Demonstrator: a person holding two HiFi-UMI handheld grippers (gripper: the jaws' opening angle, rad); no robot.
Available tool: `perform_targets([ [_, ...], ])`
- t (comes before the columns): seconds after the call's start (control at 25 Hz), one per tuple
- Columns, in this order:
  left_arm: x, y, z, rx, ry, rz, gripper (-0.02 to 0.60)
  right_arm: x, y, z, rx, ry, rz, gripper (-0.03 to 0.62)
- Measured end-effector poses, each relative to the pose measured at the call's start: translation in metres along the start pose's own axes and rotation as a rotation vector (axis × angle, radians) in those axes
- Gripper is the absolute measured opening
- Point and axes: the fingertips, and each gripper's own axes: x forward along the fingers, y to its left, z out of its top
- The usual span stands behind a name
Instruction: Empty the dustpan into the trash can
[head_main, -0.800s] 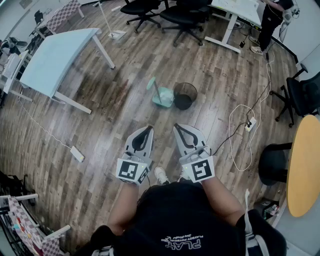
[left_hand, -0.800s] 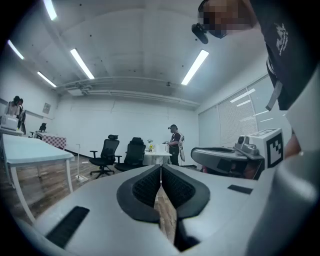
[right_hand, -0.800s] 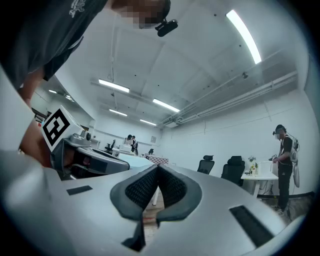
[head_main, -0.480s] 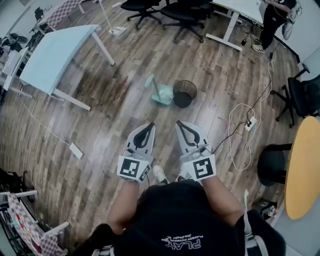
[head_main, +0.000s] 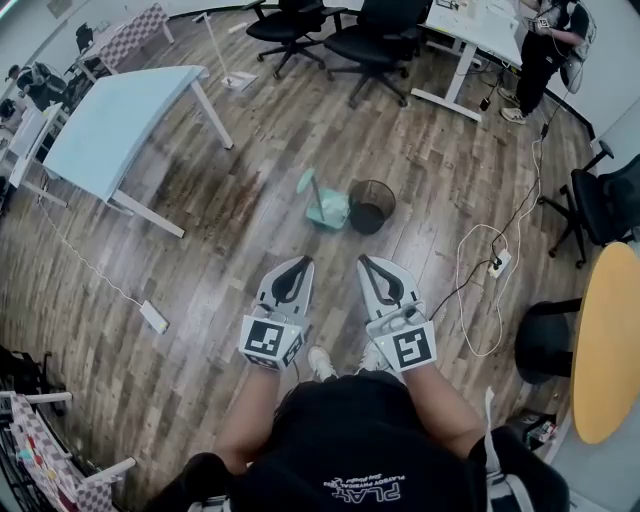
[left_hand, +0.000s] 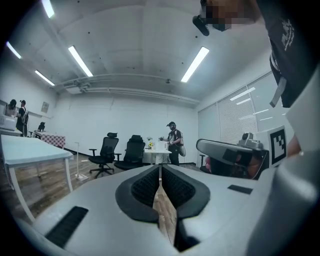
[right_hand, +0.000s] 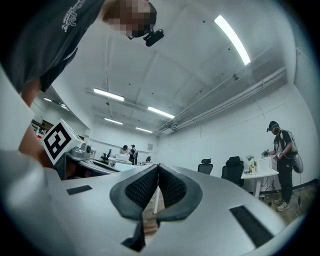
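A mint-green dustpan (head_main: 325, 207) with an upright handle stands on the wooden floor, right beside a black mesh trash can (head_main: 371, 205) on its right. Both lie well ahead of me in the head view. My left gripper (head_main: 302, 262) and right gripper (head_main: 365, 262) are held side by side in front of my body, some way short of the dustpan, pointing roughly level. Each has its jaws shut with nothing between them, as both gripper views show: left gripper (left_hand: 160, 167), right gripper (right_hand: 158, 167). Neither gripper view shows the dustpan or the can.
A light blue table (head_main: 120, 125) stands to the left, black office chairs (head_main: 370, 40) and a white desk (head_main: 480, 20) behind. A white cable with power strip (head_main: 497, 262) lies on the floor at right, near a yellow round table (head_main: 610, 330). A person (head_main: 545, 40) stands far right.
The view has shifted a little; the dustpan and can sit slightly lower in the picture, so they are a bit closer. Both grippers stay shut and side by side.
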Motion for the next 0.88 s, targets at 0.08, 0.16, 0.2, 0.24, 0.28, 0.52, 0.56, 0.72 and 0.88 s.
perform_targets([
  [0.08,-0.009,0.006,-0.002,-0.002,0.001,-0.011,0.025,0.002,0.009,-0.002,-0.001,0.012,-0.015,0.023],
  [0.16,-0.016,0.011,-0.006,-0.011,0.005,-0.024,0.025,0.003,0.018,-0.007,-0.009,0.026,-0.029,0.023],
  [0.2,-0.019,0.014,-0.008,-0.016,0.007,-0.032,0.025,0.003,0.022,-0.009,-0.019,0.032,-0.034,0.023],
  [0.24,-0.021,0.016,-0.009,-0.019,0.007,-0.040,0.025,0.003,0.026,-0.010,-0.030,0.036,-0.039,0.023],
  [0.28,-0.022,0.017,-0.009,-0.019,0.006,-0.049,0.025,0.004,0.029,-0.012,-0.040,0.041,-0.043,0.023],
  [0.52,-0.010,0.031,-0.005,0.004,0.015,-0.084,0.025,0.019,0.028,-0.023,-0.043,0.056,-0.066,0.023],
  [0.56,-0.006,0.035,-0.005,0.004,0.016,-0.083,0.025,0.023,0.026,-0.025,-0.043,0.054,-0.064,0.023],
  [0.72,0.019,0.049,-0.012,0.071,0.059,-0.060,0.025,0.043,0.011,-0.034,-0.037,0.046,-0.048,0.023],
  [0.88,0.060,0.055,-0.016,0.152,0.105,-0.070,0.025,0.067,-0.020,-0.048,-0.029,0.052,-0.032,0.023],
])
